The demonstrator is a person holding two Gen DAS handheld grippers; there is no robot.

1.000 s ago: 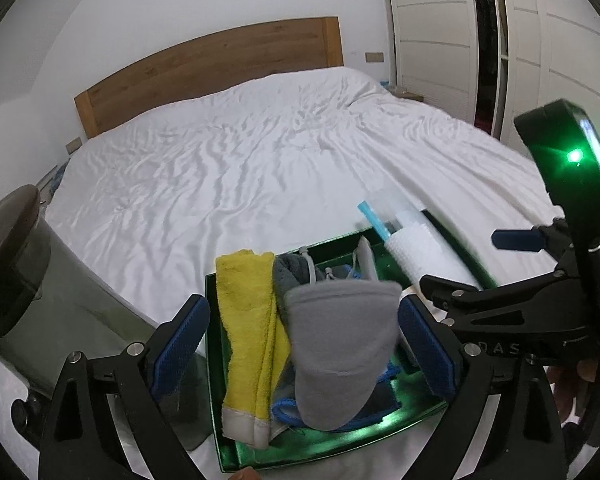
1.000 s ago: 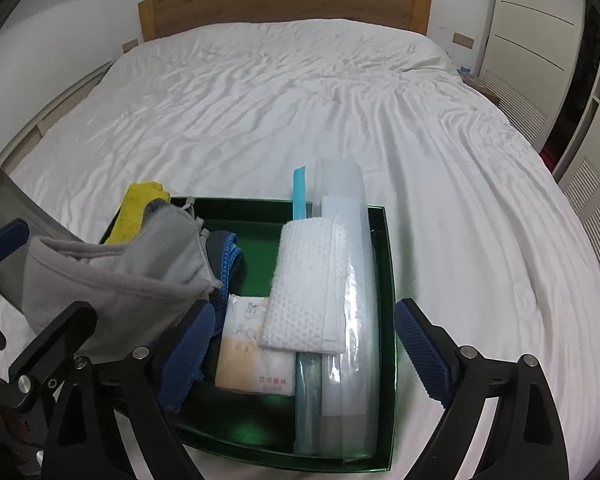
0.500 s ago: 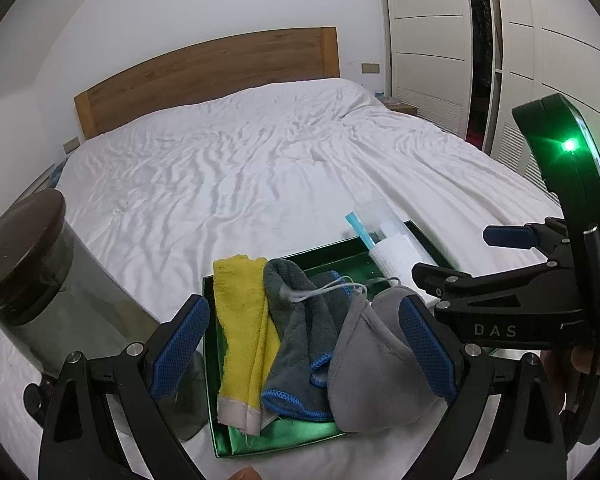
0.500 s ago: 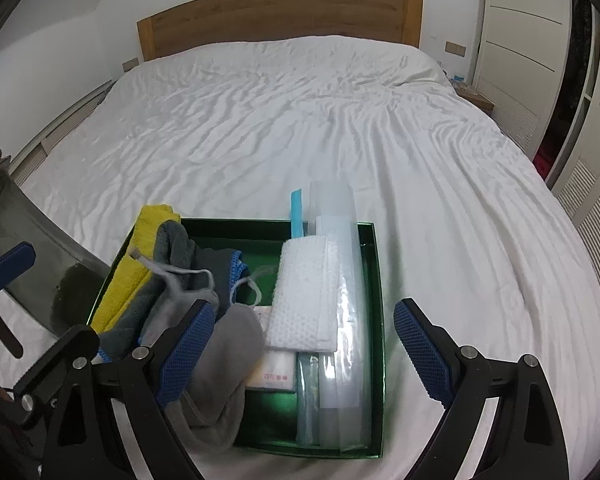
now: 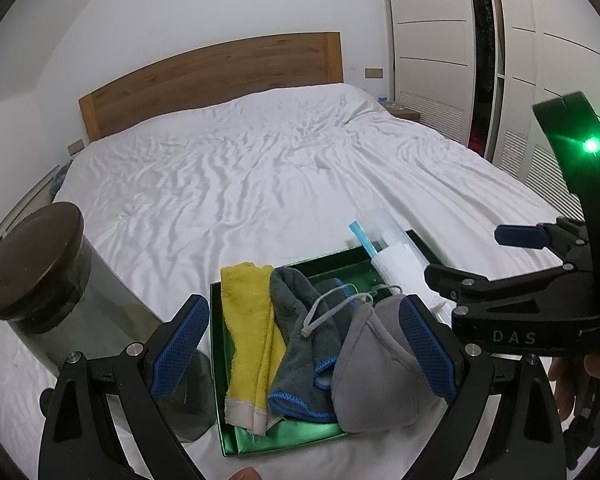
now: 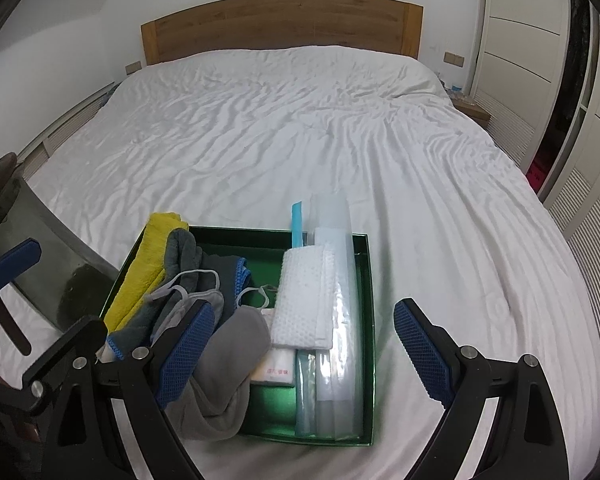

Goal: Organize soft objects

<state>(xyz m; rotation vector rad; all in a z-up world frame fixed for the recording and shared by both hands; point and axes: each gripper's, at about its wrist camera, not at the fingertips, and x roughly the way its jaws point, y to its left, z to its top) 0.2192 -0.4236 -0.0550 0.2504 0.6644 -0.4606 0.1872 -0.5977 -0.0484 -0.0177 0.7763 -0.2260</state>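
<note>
A green tray [image 5: 276, 442] [image 6: 366, 280] sits on the white bed. In it lie a yellow towel [image 5: 248, 328] [image 6: 140, 280], a grey cloth with blue trim [image 5: 300, 360] [image 6: 188, 256], a grey face mask [image 5: 376, 376] [image 6: 228, 364] that hangs over the tray's near edge, a white waffle cloth [image 6: 304, 296] [image 5: 400, 268], a small tissue pack [image 6: 274, 370] and clear plastic packets [image 6: 336, 320]. My left gripper [image 5: 304, 348] is open and empty above the tray's near side. My right gripper [image 6: 300, 352] is open and empty above the tray.
A dark glass jar with a brown lid [image 5: 40, 272] [image 6: 28, 240] stands on the bed left of the tray. The wooden headboard [image 6: 280, 24] is at the far end. White wardrobes [image 5: 440, 60] line the right side.
My left gripper has let go of the grey mask, which now rests in the tray. Both grippers have pulled back and up from the tray.
</note>
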